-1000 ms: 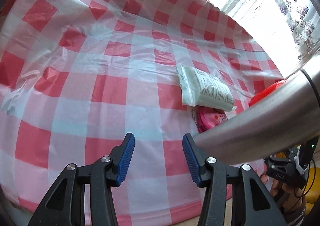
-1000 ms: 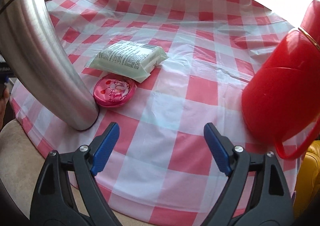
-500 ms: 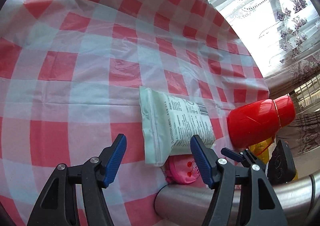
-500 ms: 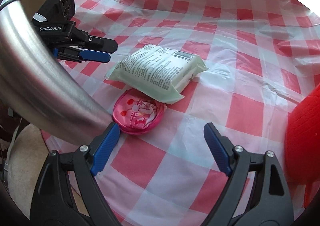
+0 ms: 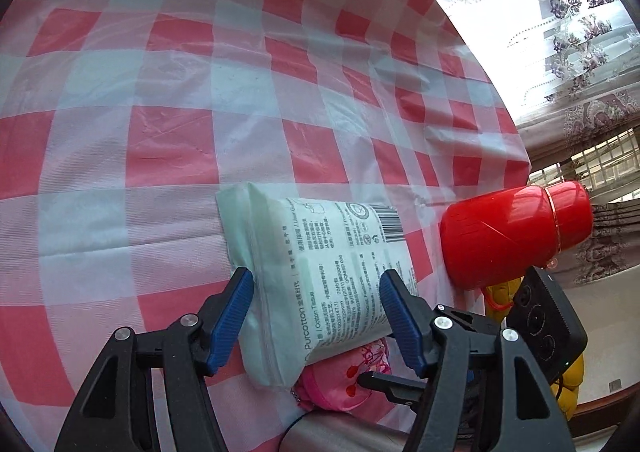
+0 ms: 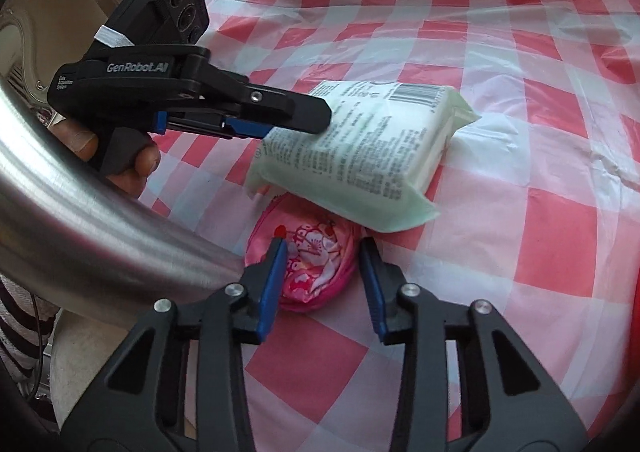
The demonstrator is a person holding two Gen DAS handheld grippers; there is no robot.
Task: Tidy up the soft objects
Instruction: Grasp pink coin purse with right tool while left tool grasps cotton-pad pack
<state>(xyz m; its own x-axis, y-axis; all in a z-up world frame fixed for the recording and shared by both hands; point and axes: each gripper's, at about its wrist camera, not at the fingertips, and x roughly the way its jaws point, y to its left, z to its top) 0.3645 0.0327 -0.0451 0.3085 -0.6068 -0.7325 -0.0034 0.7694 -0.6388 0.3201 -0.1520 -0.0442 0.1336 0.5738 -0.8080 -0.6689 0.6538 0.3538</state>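
Left gripper (image 5: 316, 316): I straddle the tissue pack (image 5: 320, 276); jaws closing, not yet pressing.
Right gripper (image 6: 324, 280): closing around the pink pouch (image 6: 308, 260), tucked under the pack; contact unclear.

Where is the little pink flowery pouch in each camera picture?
Left wrist view: the pink pouch sits at the bottom middle, half tucked under the white tissue pack.
Right wrist view: the pouch is low in the middle, between that gripper's jaws.
Shared landmark: the tissue pack lies partly on top of the pouch in both views.
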